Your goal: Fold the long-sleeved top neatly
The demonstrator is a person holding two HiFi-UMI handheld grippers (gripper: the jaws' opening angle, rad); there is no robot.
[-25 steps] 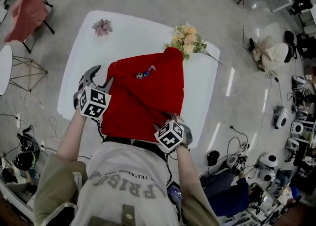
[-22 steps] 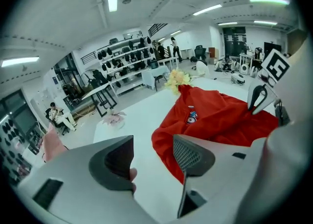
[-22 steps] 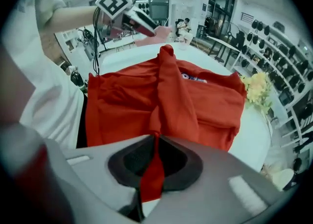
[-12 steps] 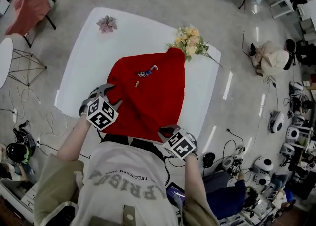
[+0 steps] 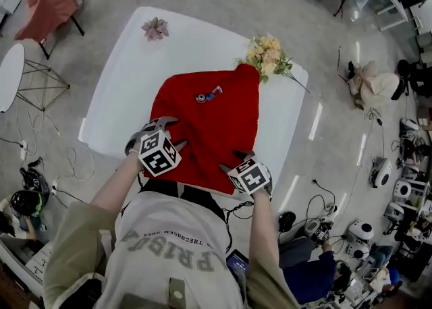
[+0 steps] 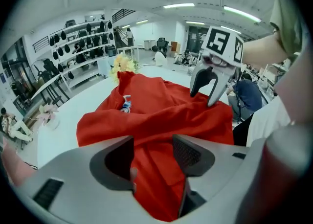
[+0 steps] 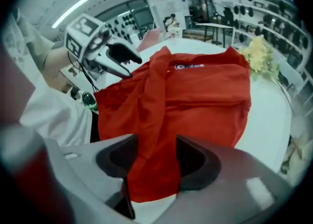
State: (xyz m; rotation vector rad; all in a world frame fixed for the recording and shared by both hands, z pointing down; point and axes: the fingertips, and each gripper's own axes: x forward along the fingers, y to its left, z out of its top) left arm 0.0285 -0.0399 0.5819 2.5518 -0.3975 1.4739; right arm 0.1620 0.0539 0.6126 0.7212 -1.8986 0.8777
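**Head view.** We see the red long-sleeved top [image 5: 216, 125] lying on the white counter [image 5: 121, 85]. Its long axis runs from the counter's near edge toward the far right corner. Its emblem [image 5: 208, 94] sits toward the far end. The far tip of the top meets a bouquet [image 5: 268, 54] near the right edge, and a pink flower [image 5: 155, 28] lies well apart by the far left corner. The left hand-held gripper [image 5: 179, 132] is over the top's near left part. The right hand-held gripper [image 5: 233, 160] is at its near right corner.

**Left gripper view.** We look along the top [image 6: 161, 110] toward the bouquet [image 6: 122, 64]. The left hand-held gripper [image 6: 152, 157] has its jaws well apart. A ridge of red cloth runs through the gap, and neither pad presses on it. The right hand-held gripper [image 6: 202, 98] points down onto the cloth ahead.

**Right gripper view.** The right hand-held gripper [image 7: 154, 162] has just been opening its jaws, which now stand wide. A raised fold of the top [image 7: 205, 91] lies loose between them and ends just before the counter's near edge. The left hand-held gripper [image 7: 135, 68] shows at the upper left, its jaws parted above the cloth. The bouquet [image 7: 259, 54] lies beyond the top's far end on the counter [image 7: 269, 120].
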